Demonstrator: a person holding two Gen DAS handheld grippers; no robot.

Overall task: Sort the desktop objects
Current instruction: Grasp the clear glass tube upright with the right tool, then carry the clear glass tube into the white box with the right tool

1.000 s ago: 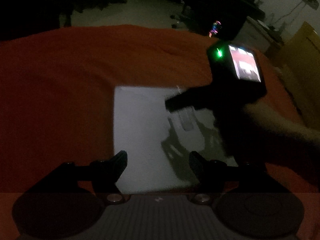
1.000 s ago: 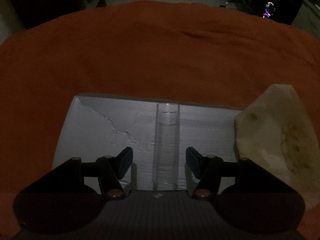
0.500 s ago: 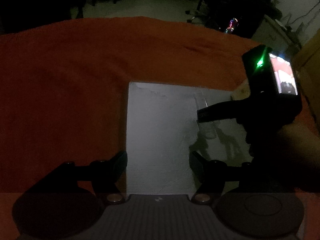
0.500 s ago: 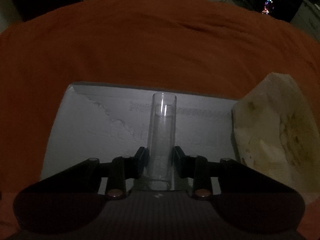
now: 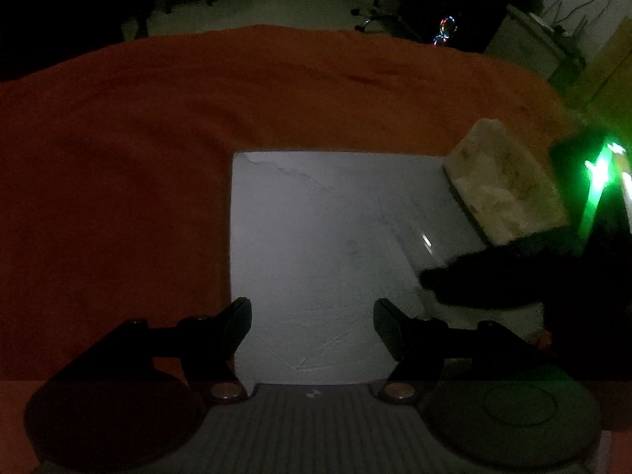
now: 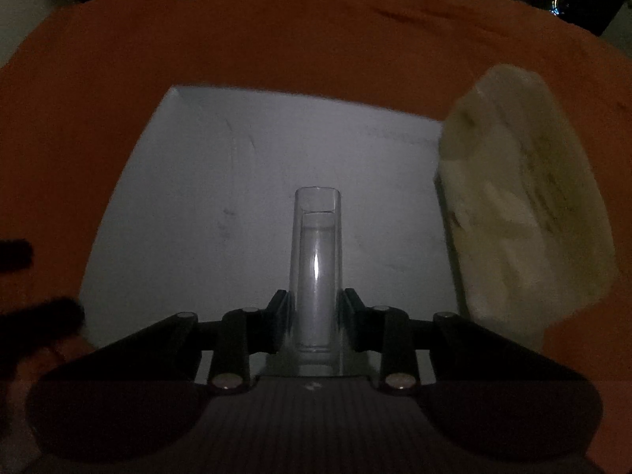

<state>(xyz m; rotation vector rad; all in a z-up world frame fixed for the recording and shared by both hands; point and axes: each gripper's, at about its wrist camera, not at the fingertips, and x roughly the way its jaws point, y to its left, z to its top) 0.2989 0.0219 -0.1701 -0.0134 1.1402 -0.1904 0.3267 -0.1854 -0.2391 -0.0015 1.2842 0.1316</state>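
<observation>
In dim light, the right gripper (image 6: 315, 316) holds a clear glass tube (image 6: 316, 272) at the lower centre of the right wrist view, both jaws pressed against the tube's sides; the tube points away from the camera along the fingers, its open far end over the middle of a white sheet (image 6: 237, 181); a bright glint runs along its wall. The sheet lies flat on an orange cloth (image 6: 197, 39) that fills the upper half of the frame; a pale, mottled cream bag (image 6: 521, 205) sits at the right of the frame, its left edge over the sheet's right margin and the rest on the cloth. Two dark shapes at the far left edge cannot be made out.

In the left wrist view, the left gripper (image 5: 312, 328) sits at the bottom centre with its jaws wide apart and nothing between them, the near edge of the same white sheet (image 5: 316, 237) showing in the gap; the right gripper (image 5: 430, 278) enters from the right edge as a dark silhouette, a green light glowing on its body at the far right; the glass tube (image 5: 418, 233) shows only faintly, slanting up and left from that silhouette over the sheet; the cream bag (image 5: 501, 185) lies in the upper right, at the sheet's far right corner; the orange cloth (image 5: 118, 158) covers the left and top, with a dark room beyond it.
</observation>
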